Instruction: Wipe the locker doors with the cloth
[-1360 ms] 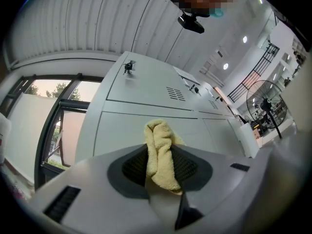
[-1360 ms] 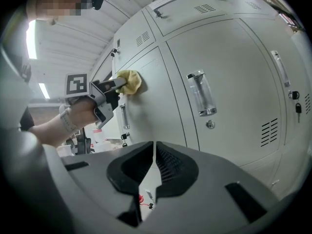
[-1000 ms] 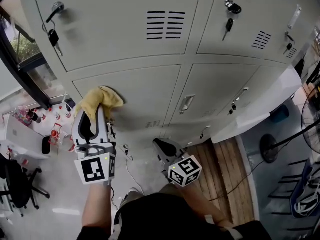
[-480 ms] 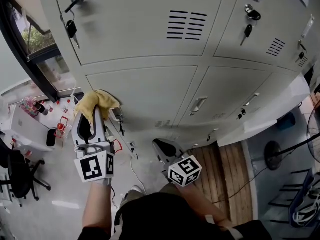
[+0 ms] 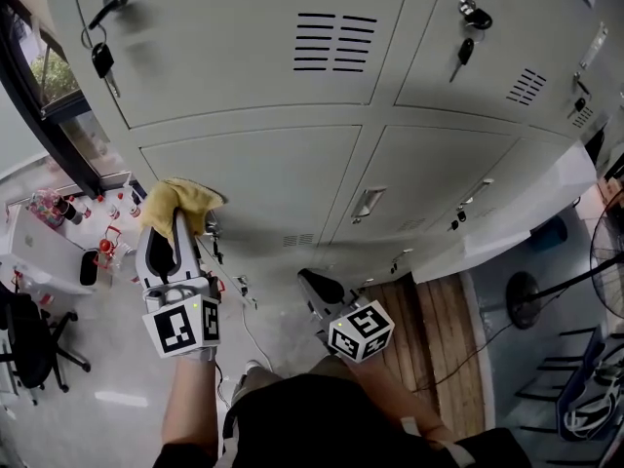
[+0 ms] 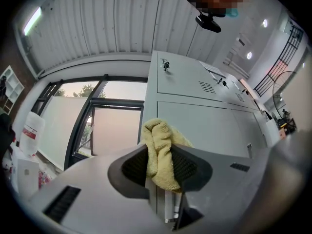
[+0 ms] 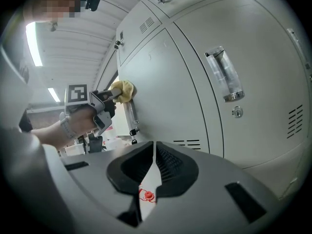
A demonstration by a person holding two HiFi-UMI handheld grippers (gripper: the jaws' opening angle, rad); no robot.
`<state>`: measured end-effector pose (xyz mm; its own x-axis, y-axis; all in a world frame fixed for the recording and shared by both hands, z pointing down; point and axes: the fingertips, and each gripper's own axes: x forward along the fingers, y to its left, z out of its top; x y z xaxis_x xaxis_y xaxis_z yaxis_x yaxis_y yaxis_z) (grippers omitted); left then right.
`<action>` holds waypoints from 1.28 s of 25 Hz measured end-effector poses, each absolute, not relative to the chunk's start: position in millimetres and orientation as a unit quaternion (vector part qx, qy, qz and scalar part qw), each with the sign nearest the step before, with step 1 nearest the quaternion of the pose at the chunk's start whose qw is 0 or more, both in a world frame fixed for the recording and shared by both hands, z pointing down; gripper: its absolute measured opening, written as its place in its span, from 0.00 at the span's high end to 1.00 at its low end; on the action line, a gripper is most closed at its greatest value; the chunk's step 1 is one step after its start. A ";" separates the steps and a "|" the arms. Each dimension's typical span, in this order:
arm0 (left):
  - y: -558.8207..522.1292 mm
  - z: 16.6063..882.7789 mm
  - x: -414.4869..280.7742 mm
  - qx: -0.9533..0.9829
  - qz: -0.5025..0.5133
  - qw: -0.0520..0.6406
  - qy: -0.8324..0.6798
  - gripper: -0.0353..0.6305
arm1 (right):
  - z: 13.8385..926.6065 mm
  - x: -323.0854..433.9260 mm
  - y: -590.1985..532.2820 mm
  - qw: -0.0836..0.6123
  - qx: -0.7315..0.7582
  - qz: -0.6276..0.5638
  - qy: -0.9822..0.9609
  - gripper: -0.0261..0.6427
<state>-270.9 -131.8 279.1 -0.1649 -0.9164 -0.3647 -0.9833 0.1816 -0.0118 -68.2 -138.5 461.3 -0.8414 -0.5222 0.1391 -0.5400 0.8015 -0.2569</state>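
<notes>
A yellow cloth [image 5: 180, 203] is bunched at the tip of my left gripper [image 5: 175, 224], which is shut on it. The cloth [image 6: 160, 152] presses the left edge of a lower grey locker door [image 5: 273, 178], just above that door's handle [image 5: 212, 230]. In the right gripper view the cloth [image 7: 122, 89] shows against the same door [image 7: 161, 91]. My right gripper [image 5: 314, 283] hangs low near the person's body, shut and holding nothing; its jaws [image 7: 154, 165] meet in front of the door's lower vents.
Upper locker doors carry keys [image 5: 100, 61] and vents [image 5: 330, 42]. A second lower door has a handle [image 5: 367, 203]. A window frame [image 5: 44, 115] borders the lockers at left. Small bottles [image 5: 107, 237] and a chair [image 5: 29, 344] stand on the floor; wooden boards [image 5: 429, 325] lie at right.
The left gripper and cloth have slid left along the lower door, from its upper middle-left to its left edge. The right gripper has stayed still.
</notes>
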 end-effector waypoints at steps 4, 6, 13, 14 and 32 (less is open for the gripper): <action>-136.5 283.9 -257.7 -0.633 0.114 0.139 0.753 0.78 | 462.0 -54.6 -141.2 0.034 0.282 0.143 -0.948 0.92; -139.7 285.4 -248.0 -0.637 0.115 0.138 0.750 0.78 | 462.4 -47.6 -141.7 0.036 0.283 0.141 -0.948 0.92; -151.9 288.5 -214.5 -0.645 0.122 0.134 0.742 0.78 | 463.2 -14.4 -148.8 0.043 0.294 0.136 -0.945 0.92; -153.8 288.3 -209.3 -0.647 0.123 0.135 0.740 0.78 | 463.3 -8.9 -150.4 0.042 0.297 0.136 -0.944 0.92; -187.4 282.7 -108.1 -0.679 0.126 0.163 0.705 0.78 | 465.0 85.7 -166.9 0.032 0.350 0.138 -0.926 0.92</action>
<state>-108.1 -187.4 282.7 -0.0253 -0.9160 -0.4004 -0.9980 0.0465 -0.0434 85.7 -166.9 465.0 -0.7532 -0.6391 0.1559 -0.6568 0.7172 -0.2331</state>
